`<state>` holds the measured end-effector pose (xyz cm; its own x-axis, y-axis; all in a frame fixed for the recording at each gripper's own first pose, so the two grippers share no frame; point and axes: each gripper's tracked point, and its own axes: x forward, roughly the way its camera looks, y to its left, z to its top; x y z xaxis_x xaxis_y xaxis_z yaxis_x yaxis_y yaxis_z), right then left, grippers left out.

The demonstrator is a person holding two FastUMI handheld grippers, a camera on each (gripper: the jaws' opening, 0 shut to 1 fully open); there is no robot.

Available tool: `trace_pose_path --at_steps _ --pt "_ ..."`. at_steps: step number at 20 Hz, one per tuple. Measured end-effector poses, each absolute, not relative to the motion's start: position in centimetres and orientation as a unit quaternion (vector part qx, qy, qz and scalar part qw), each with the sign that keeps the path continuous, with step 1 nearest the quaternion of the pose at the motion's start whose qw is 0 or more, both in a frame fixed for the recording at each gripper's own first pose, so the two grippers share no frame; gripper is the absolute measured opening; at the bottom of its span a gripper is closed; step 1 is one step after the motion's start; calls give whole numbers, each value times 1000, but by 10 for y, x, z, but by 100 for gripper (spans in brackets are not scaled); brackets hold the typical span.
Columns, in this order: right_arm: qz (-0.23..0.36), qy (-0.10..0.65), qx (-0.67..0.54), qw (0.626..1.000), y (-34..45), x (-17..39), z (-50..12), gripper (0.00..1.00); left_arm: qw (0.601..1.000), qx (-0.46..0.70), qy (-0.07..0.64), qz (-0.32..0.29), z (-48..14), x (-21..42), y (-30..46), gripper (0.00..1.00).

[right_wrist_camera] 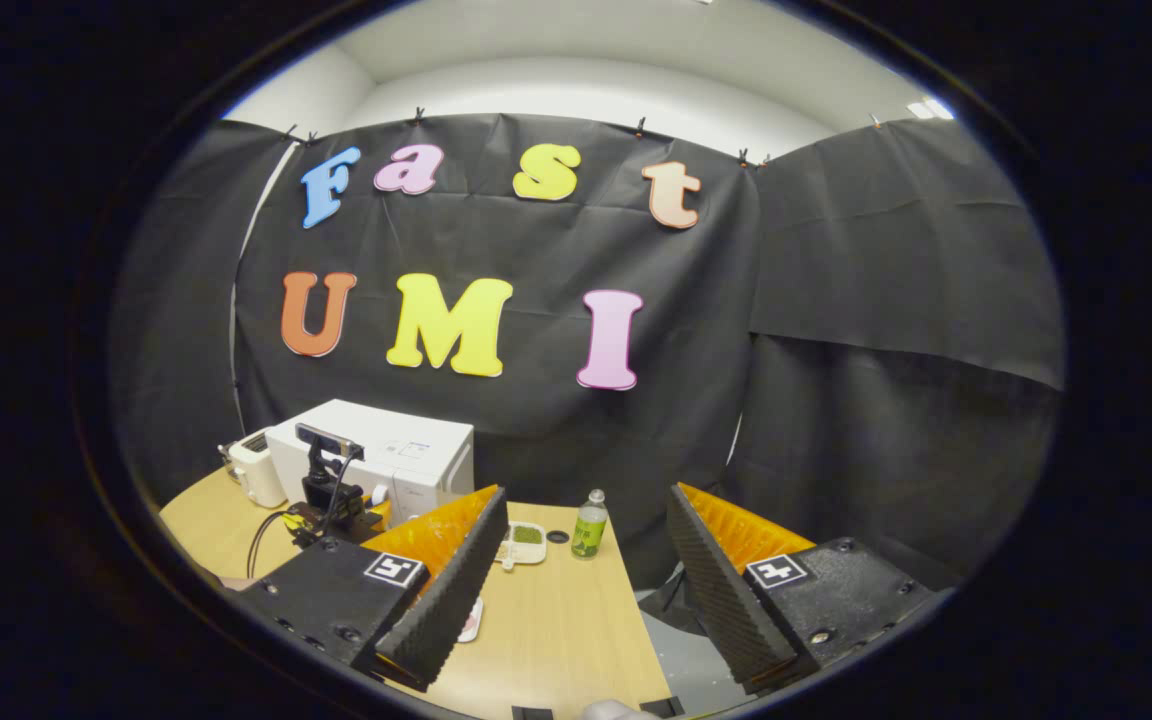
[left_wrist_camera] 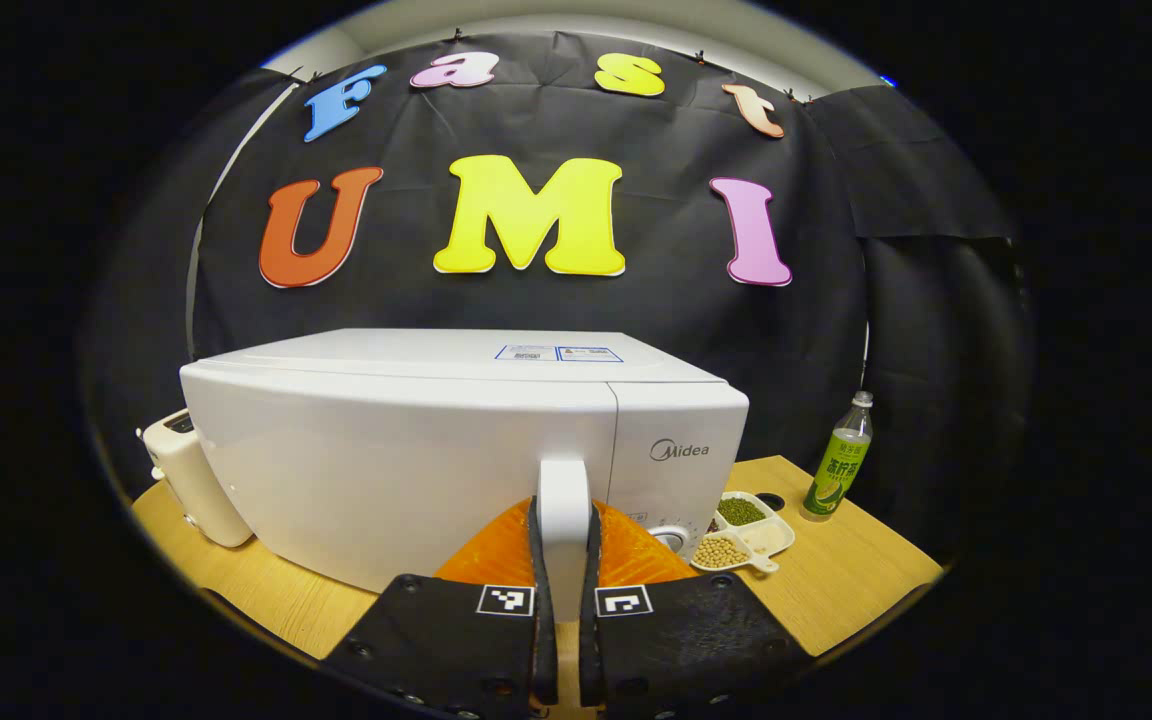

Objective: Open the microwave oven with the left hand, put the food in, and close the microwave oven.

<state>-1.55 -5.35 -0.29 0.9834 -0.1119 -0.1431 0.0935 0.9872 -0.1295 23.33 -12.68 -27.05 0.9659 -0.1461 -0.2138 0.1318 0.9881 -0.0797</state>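
the left claw is clenched on the microwave's door handle, a white upright bar that stands between its two fingers with both pressing its sides. the microwave sits on the wooden worktop, door shut, right in front of this claw; the handle's long axis runs up and down, in line with the gap between the fingers. the control panel lies to the right of the handle, so the door most likely hinges at its far left edge, and i judge the coming move to be a pull back toward the person that swings round to the left.

a divided dish of food, with green and pale beans in its compartments, rests on the worktop just beside the microwave's right front corner, and a green bottle stands further right. a white toaster is close by the microwave's left side.

in the right gripper view the right claw hangs released, fingers wide apart and holding nothing, well back from the microwave and above the worktop. the dish and bottle lie ahead of it, between its fingers in that view, so this hand is the nearer one for the food. the left gripper shows at the microwave's front. the task is at its first step: door not yet open.
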Motion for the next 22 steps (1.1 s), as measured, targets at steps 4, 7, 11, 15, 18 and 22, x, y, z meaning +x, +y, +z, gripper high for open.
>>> trace_pose_path --at_steps 4,7,11,15,18,22 --pt "-42 69 -52 995 -47 -16 -1 97 988 -50 116 -84 -271 212 -124 0" --pt "-28 64 -66 995 -35 -16 0 96 987 -27 111 -109 -271 181 -118 0" --pt "2 58 -70 996 -7 -18 -3 100 985 -6 111 -131 -269 133 -95 0" --pt "34 59 -55 996 25 -22 -9 100 984 7 125 -126 -271 84 -60 0" --pt "59 63 -41 995 50 -26 -14 100 985 23 134 -108 -273 51 -27 0" --pt "87 63 -39 993 79 -30 -19 96 987 31 143 -71 -275 20 16 3"
